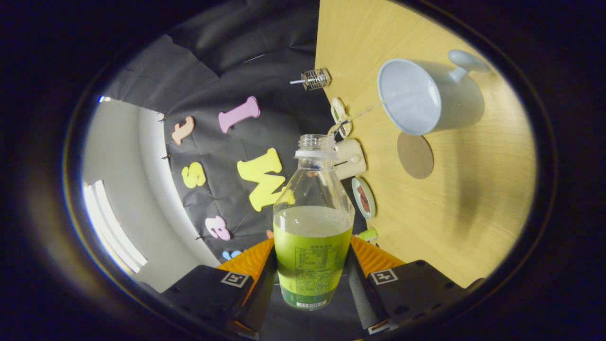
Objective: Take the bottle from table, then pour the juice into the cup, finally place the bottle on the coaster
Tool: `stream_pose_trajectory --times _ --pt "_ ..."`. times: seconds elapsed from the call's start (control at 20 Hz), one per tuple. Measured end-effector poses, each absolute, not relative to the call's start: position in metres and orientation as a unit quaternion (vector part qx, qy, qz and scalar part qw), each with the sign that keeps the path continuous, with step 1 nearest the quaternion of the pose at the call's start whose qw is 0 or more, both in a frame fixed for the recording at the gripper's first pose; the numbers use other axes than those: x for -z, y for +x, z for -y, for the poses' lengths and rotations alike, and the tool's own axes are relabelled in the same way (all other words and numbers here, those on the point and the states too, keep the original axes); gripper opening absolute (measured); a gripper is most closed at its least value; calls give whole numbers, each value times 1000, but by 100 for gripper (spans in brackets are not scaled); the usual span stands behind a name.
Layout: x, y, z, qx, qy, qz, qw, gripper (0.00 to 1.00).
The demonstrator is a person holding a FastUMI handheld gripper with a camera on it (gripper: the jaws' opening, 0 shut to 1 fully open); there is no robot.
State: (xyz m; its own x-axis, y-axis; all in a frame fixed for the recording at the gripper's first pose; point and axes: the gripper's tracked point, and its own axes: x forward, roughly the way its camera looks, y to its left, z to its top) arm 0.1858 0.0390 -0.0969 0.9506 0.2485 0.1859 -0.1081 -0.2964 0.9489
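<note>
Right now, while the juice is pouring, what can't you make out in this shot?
- Juice level in the cup: the stream is thin and pale, and nothing inside reads as liquid.
- The bottle's base: hidden below, between the fingers pressed on both its sides.
- The coaster's near edge: the cup's rim overlaps it.
- Small items along the table's far edge: too small and distorted to identify.

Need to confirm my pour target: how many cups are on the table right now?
1. The cup stands on the table beyond the uncapped bottle held in the gripper, next to the round coaster.
</note>
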Motion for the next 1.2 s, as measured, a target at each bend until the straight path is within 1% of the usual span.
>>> stream_pose_trajectory --times 0.7,0.9,1.1,1.2 --pt "84 188 -38 -163 831 -42 531 78" --pt "78 187 -35 -169 846 -35 505 78" --pt "74 188 -37 -173 849 -28 498 78" --pt "71 186 -35 -175 856 -20 486 78"
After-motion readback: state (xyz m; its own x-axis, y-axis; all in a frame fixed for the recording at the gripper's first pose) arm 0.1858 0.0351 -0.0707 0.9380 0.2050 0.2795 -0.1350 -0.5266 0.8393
